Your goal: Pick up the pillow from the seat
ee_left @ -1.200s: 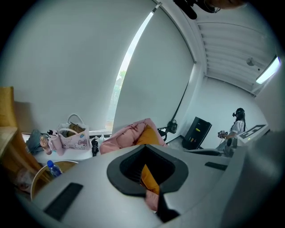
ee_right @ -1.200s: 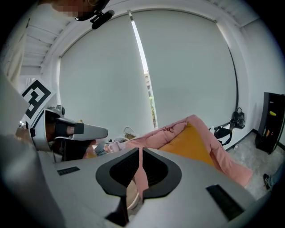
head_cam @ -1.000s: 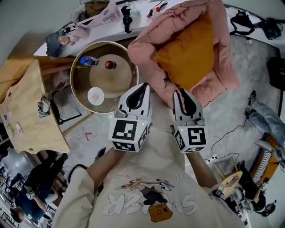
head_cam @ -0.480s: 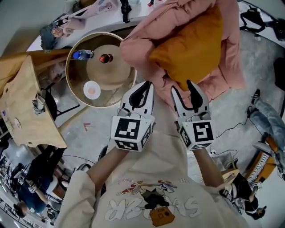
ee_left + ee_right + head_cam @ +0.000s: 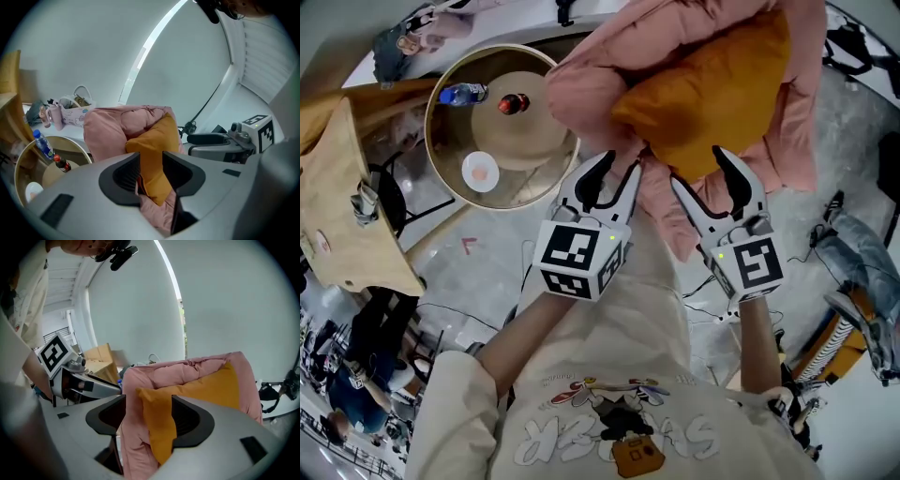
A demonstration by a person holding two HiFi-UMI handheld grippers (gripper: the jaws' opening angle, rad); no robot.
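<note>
The orange pillow (image 5: 712, 94) lay tilted on the pink padded seat (image 5: 600, 75), leaning into its puffy back, with its lower corner hanging toward the person. Both grippers were held low in front of the person's cream shirt (image 5: 609, 412) and aimed at that corner.

The left gripper (image 5: 619, 167) had its tips at the pink padding just beside the pillow's lower edge. Its 2 fingers (image 5: 124, 176) had just been opening and stood a little apart. The left gripper view showed a strip of orange pillow and pink fabric in the narrow gap, but I cannot tell whether either finger touched the cloth.

The right gripper (image 5: 701, 173) had also just been opening, and its 2 fingers (image 5: 187, 420) were spread wider. The pillow's lower corner sat between them, with pink seat fabric beside it on the inner side; the pads did not pinch it.

To the left of the seat stood a round counter (image 5: 525, 136) carrying a water bottle (image 5: 461, 93), a dark red-capped bottle (image 5: 512, 103) and a small white dish (image 5: 479, 172), all well apart from the grippers.
</note>
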